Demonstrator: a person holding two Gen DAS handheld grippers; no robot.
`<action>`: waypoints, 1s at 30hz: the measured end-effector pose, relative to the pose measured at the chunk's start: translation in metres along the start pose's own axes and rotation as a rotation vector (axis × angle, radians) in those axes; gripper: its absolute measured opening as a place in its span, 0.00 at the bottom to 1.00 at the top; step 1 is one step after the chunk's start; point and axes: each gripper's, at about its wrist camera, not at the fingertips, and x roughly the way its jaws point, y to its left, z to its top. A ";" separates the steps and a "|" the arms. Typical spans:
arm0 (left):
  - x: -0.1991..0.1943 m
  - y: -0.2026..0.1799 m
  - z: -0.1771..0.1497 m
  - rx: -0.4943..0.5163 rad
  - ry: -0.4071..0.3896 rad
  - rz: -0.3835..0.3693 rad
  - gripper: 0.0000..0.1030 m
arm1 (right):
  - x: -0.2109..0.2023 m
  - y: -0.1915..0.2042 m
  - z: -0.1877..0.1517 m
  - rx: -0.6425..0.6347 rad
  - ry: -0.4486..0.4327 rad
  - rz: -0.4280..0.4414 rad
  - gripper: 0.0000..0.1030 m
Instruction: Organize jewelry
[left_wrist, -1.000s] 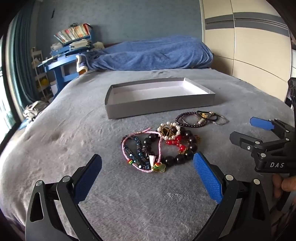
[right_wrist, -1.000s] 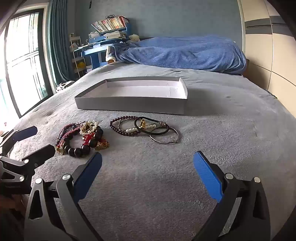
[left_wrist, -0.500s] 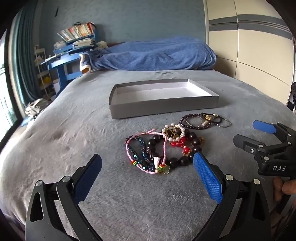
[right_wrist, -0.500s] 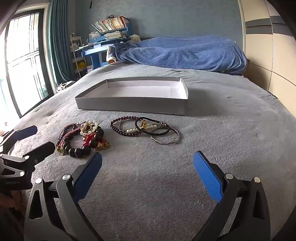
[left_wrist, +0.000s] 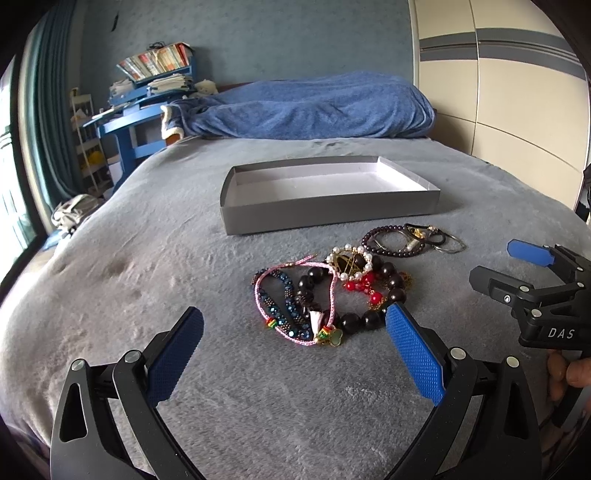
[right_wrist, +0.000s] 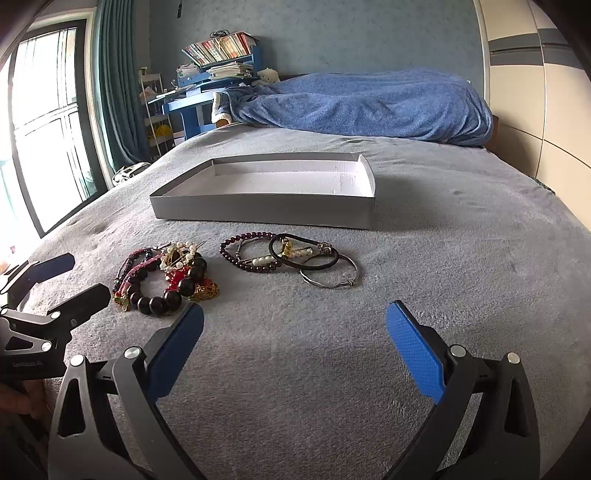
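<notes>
A pile of bracelets (left_wrist: 328, 295) lies on the grey bed cover: pink cord, dark blue beads, big black beads, pearls and red beads. A second group (left_wrist: 410, 240) with purple beads, a black band and a silver ring lies to its right. Both groups also show in the right wrist view, the pile (right_wrist: 166, 275) at left and the second group (right_wrist: 291, 258) at centre. An empty grey tray (left_wrist: 325, 214) (right_wrist: 258, 212) stands behind them. My left gripper (left_wrist: 295, 339) is open just short of the pile. My right gripper (right_wrist: 295, 339) is open and empty, short of the second group.
A rumpled blue blanket (left_wrist: 314, 107) lies across the far end of the bed. A blue desk with books (left_wrist: 147, 92) stands at the back left, a window (right_wrist: 40, 129) to the left, wardrobe doors (left_wrist: 517, 92) to the right. The other gripper shows at each view's side.
The left view has shifted a little, so the pile and tray sit further right and closer. The right gripper has barely moved. Both stay open.
</notes>
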 end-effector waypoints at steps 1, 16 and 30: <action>0.000 0.000 0.000 -0.001 0.000 0.001 0.95 | 0.000 0.000 0.000 0.001 0.000 0.000 0.95; 0.003 0.006 0.000 -0.012 0.006 0.022 0.95 | 0.003 0.002 -0.002 -0.001 0.007 0.003 0.95; 0.003 0.006 -0.001 -0.012 0.006 0.020 0.95 | 0.007 0.003 -0.002 0.006 0.014 0.006 0.95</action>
